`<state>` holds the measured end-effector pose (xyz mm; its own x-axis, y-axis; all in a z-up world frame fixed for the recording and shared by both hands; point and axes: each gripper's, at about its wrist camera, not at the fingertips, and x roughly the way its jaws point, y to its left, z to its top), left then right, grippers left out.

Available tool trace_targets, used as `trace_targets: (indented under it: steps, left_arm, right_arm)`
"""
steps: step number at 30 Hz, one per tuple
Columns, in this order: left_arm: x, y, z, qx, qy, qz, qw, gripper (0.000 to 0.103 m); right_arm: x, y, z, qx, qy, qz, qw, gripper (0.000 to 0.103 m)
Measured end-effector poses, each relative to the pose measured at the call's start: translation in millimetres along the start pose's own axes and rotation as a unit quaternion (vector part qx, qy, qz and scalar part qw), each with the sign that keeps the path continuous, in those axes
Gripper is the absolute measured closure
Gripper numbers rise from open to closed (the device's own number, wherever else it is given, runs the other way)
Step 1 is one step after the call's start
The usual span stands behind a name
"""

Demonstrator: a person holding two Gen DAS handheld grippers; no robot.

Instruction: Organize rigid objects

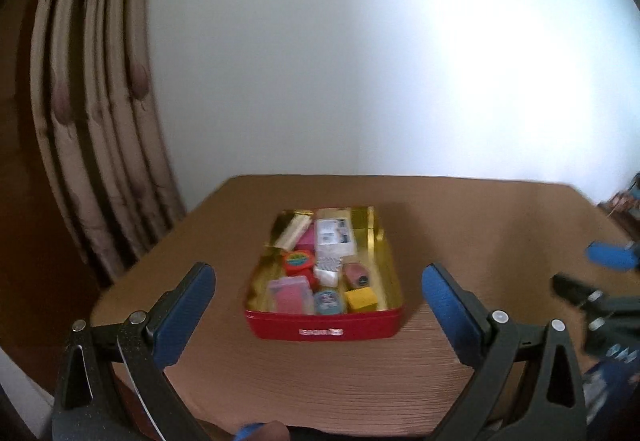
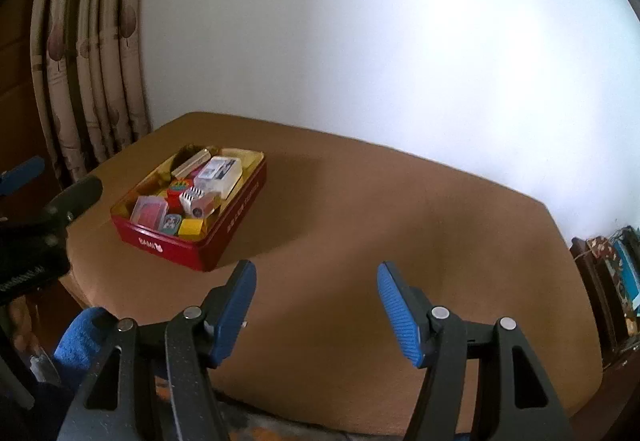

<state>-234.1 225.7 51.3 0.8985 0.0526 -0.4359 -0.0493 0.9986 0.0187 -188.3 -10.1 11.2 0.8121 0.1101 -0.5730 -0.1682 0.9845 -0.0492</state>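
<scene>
A red tin (image 1: 324, 329) with a gold lining stands on the brown table (image 1: 460, 241), packed with several small things: a white box (image 1: 335, 235), a yellow block (image 1: 361, 300), a pink case (image 1: 291, 295), a round red lid (image 1: 298, 261). My left gripper (image 1: 318, 315) hangs open just in front of the tin, nothing between its blue pads. My right gripper (image 2: 316, 307) is open and empty over bare table, to the right of the tin (image 2: 192, 245). Each gripper shows at the edge of the other's view.
A patterned curtain (image 1: 92, 121) hangs at the left behind the table corner. A white wall (image 2: 400, 41) backs the table. Stacked books or boxes (image 2: 612, 273) stand past the table's right edge. A blue sleeve (image 2: 80, 341) sits low on the left.
</scene>
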Motion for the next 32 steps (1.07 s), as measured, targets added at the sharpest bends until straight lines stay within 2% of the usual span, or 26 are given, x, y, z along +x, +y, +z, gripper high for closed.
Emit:
trace_targets:
  steps: [2, 7, 11, 20, 26, 32]
  left_arm:
    - [2, 4, 1, -0.015, 0.008, -0.011, 0.9998, 0.0]
    - [8, 12, -2, -0.041, 0.032, -0.001, 0.9987, 0.0]
    - [10, 21, -3, -0.074, 0.038, -0.019, 0.9963, 0.0]
    - [10, 12, -7, -0.048, 0.044, 0.004, 0.9978, 0.0]
    - [12, 16, -7, -0.054, 0.047, 0.018, 0.9973, 0.0]
    - [21, 26, -10, -0.086, 0.075, 0.009, 0.9934, 0.0]
  right_arm:
    - [4, 4, -3, -0.008, 0.008, 0.0, 1.0, 0.038]
    - [10, 12, -6, -0.023, 0.02, 0.001, 1.0, 0.038]
    - [14, 16, -7, -0.025, 0.026, 0.003, 0.999, 0.038]
    - [17, 23, -10, -0.032, 0.032, 0.007, 0.999, 0.038]
    - [19, 21, -11, -0.029, 0.036, 0.008, 0.999, 0.038]
    - [23, 18, -13, -0.027, 0.045, 0.01, 0.999, 0.038]
